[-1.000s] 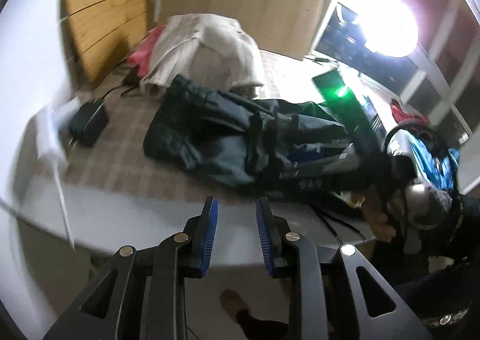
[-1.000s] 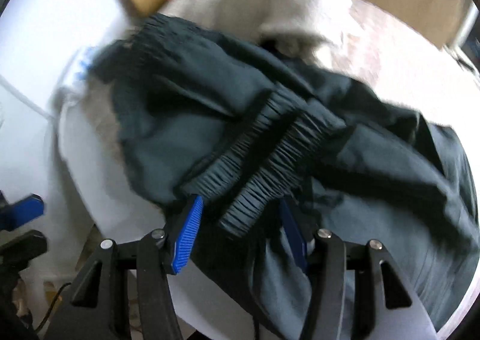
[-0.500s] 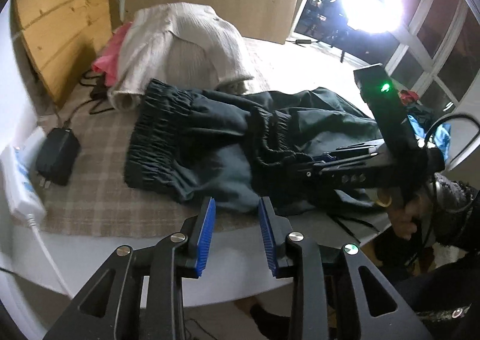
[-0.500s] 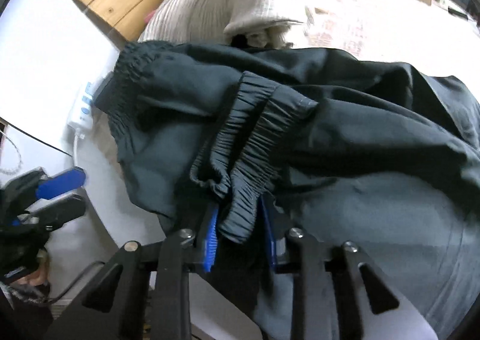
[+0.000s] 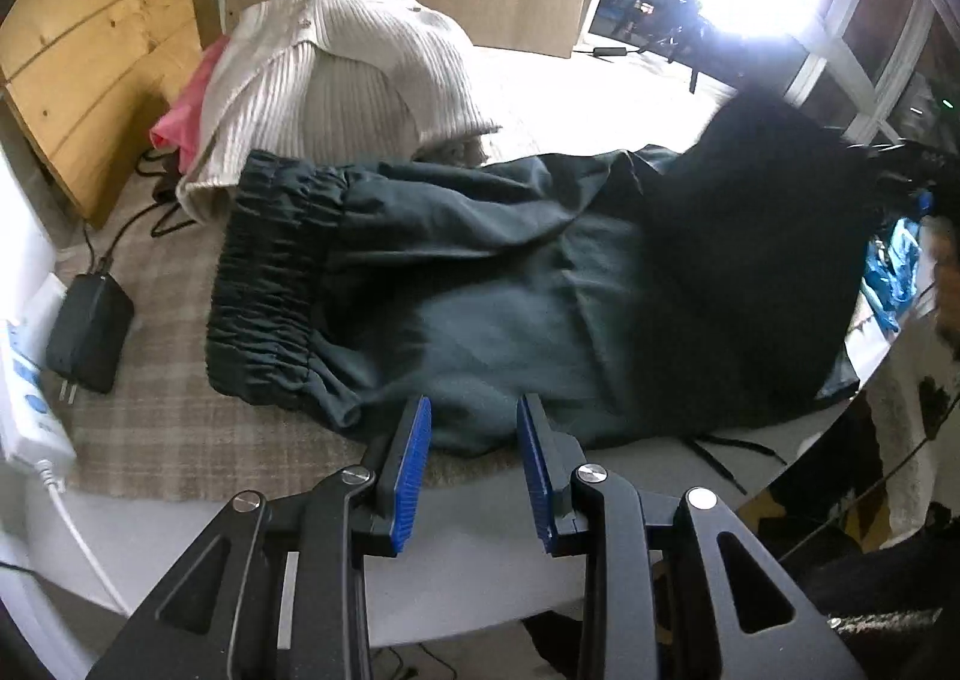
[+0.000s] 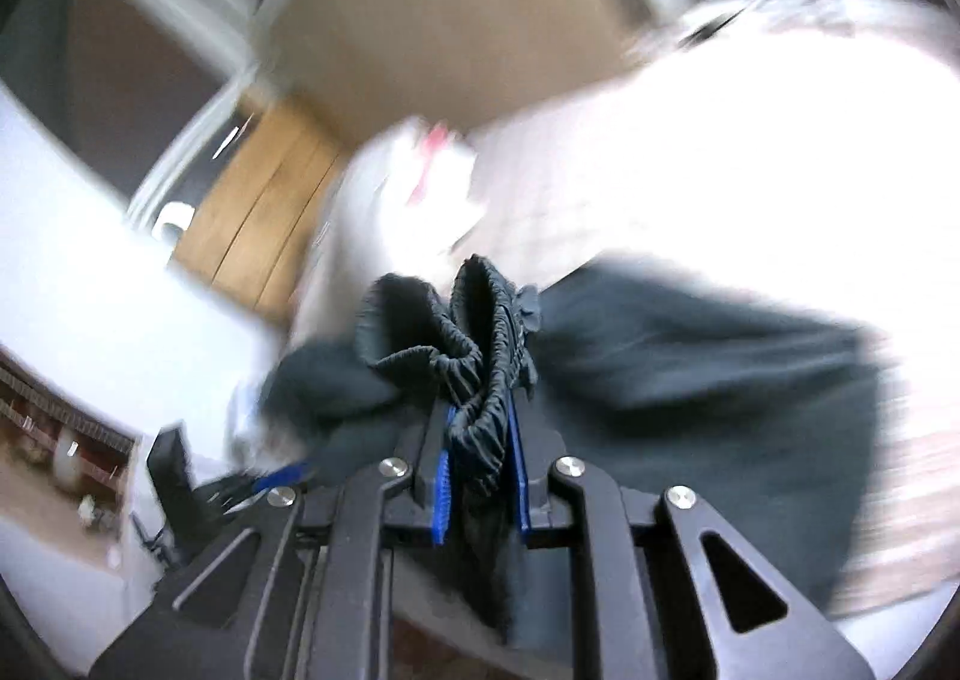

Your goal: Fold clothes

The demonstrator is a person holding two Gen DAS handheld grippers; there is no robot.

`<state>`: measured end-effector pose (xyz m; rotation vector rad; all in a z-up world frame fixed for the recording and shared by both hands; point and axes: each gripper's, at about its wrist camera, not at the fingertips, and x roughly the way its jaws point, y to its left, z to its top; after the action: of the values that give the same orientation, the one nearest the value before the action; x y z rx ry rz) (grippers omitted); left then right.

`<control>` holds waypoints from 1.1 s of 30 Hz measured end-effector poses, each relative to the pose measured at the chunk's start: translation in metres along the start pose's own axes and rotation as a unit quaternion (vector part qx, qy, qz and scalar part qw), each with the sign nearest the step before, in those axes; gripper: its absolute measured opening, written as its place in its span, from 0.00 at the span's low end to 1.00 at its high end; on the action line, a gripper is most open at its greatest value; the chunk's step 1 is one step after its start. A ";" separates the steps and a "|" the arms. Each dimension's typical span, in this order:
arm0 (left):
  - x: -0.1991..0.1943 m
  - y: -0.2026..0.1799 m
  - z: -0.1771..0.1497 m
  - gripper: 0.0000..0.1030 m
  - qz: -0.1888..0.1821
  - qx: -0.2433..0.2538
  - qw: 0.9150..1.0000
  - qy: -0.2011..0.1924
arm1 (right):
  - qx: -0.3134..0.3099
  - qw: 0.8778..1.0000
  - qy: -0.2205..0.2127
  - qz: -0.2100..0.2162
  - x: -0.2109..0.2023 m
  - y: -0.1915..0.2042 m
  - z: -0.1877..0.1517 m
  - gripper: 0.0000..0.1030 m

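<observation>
Across the middle of the left wrist view, the dark grey-green trousers with gathered elastic bands (image 5: 480, 284) lie on the checked beige cloth over the white surface (image 5: 468, 572). A moment ago the two small elastic leg cuffs sat bunched on top of the trousers near the middle. Now they are gone from there, and the legs are pulled away toward the right of the frame, so only the wide waistband shows at the left. That looks like the trousers being stretched out flat, ready for a fold.

Low in the right wrist view, which is blurry, the right gripper (image 6: 480, 470) has its jaws closing tight on the bunched black elastic leg cuffs (image 6: 474, 374), with the cloth squeezed between the blue pads.

At the bottom of the left wrist view, the left gripper (image 5: 471, 440) has its jaws a little apart. They grasp nothing and hang just over the near edge of the trousers.
</observation>
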<state>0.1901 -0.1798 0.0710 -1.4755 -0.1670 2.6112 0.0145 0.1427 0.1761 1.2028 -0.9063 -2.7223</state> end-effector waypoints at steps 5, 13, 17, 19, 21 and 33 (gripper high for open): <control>0.003 -0.031 0.001 0.28 0.011 0.009 1.000 0.009 | 0.042 0.989 -0.082 -0.116 -0.099 -0.110 -0.003 0.15; 0.035 -0.101 0.004 0.28 0.048 -0.007 0.998 0.036 | 0.079 0.948 -0.114 -0.286 -0.156 -0.230 -0.045 0.15; 0.046 -0.129 0.004 0.28 0.046 0.011 0.998 0.052 | 0.068 0.919 -0.144 -0.361 -0.182 -0.263 -0.048 0.14; 0.050 -0.137 0.004 0.28 0.047 0.014 0.997 0.056 | 0.070 0.901 -0.165 -0.395 -0.196 -0.272 -0.051 0.14; 0.052 -0.141 0.003 0.28 0.052 0.016 0.997 0.058 | 0.075 0.881 -0.175 -0.433 -0.204 -0.283 -0.054 0.14; 0.082 -0.177 0.105 0.40 0.078 0.112 0.990 0.033 | 0.126 0.889 -0.124 -0.423 -0.212 -0.309 -0.092 0.14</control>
<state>0.0704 0.0055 0.0850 -1.5480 0.2515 2.5880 0.2874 0.4067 0.1080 1.6287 -0.9370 -3.5934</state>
